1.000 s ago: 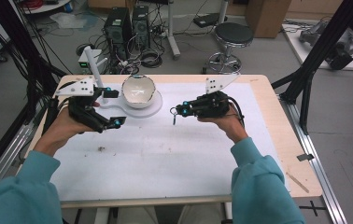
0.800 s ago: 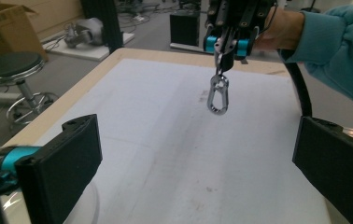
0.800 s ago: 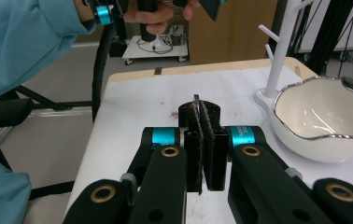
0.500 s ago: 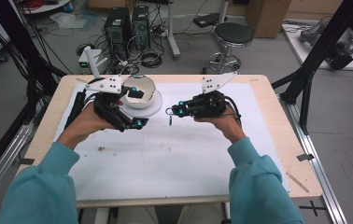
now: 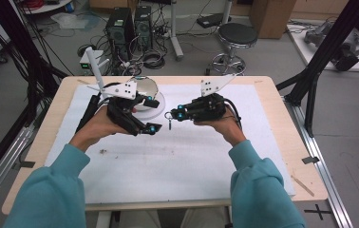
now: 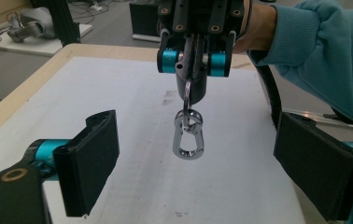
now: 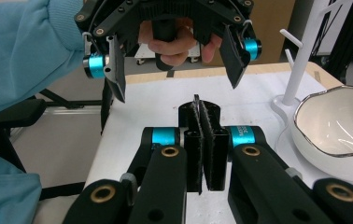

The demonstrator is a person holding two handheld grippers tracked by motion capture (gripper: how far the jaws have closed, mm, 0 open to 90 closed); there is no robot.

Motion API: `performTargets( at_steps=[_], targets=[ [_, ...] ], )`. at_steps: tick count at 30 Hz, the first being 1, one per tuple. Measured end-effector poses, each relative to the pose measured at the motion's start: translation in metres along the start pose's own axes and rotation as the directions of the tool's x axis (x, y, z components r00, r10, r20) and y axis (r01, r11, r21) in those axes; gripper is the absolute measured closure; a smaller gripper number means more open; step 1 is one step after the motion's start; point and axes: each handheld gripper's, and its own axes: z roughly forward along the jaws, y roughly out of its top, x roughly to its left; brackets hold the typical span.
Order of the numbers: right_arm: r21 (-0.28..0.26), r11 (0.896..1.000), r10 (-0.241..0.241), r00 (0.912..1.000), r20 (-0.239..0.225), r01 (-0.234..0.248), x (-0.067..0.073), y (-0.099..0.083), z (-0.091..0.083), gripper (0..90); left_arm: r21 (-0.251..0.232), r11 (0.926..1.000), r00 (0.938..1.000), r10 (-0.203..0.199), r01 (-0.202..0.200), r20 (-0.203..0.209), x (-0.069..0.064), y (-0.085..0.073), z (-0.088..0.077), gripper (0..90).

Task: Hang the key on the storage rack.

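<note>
Right tongs [image 5: 174, 115] clenched on ring of shiny silver metal carabiner clip [image 6: 188, 136]; clip hangs below their tips, above white mat on counter [image 5: 282, 118]. Left tongs [image 5: 151, 116] released, jaws just been closing, clip in gap between them, pads untouched. White silver-rimmed ceramic bowl [image 7: 338, 128] just beyond left tongs

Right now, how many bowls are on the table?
1. The white bowl sits on a white plate at the table's far left side, just beyond the left gripper. Nothing suggests another hidden behind the hands.
</note>
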Motion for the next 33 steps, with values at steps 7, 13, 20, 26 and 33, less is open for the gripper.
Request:
performTargets(
  at_steps=[7, 13, 20, 26, 33],
  targets=[
    [-0.008, 1.000, 0.005, 1.0000, -0.007, -0.005, 0.0002, 0.0006, 0.0011, 89.0, 0.009, 0.9999, 0.9995, -0.013, 0.013, 0.028, 0.0010, -0.0004, 0.0034, 27.7],
    [-0.010, 1.000, 0.006, 0.9998, -0.021, -0.007, 0.0004, 0.0007, 0.0027, 88.9, 0.011, 0.9997, 0.9993, -0.023, 0.023, 0.030, 0.0018, 0.0002, 0.0051, 41.4],
    [-0.013, 1.000, 0.006, 0.9997, -0.026, -0.007, 0.0005, 0.0007, 0.0025, 88.9, 0.006, 0.9994, 0.9989, -0.035, 0.035, 0.031, 0.0022, -0.0003, 0.0053, 53.5],
    [-0.019, 1.000, 0.008, 0.9995, -0.029, -0.008, 0.0007, 0.0007, 0.0019, 88.9, -0.006, 0.9976, 0.9974, -0.069, 0.069, 0.020, 0.0033, -0.0017, 0.0064, 62.1],
    [-0.016, 1.000, 0.013, 0.9992, -0.038, -0.013, 0.0000, 0.0003, 0.0021, 88.9, -0.007, 0.9973, 0.9970, -0.073, 0.073, 0.026, 0.0038, -0.0007, 0.0062, 67.8]
  ],
)
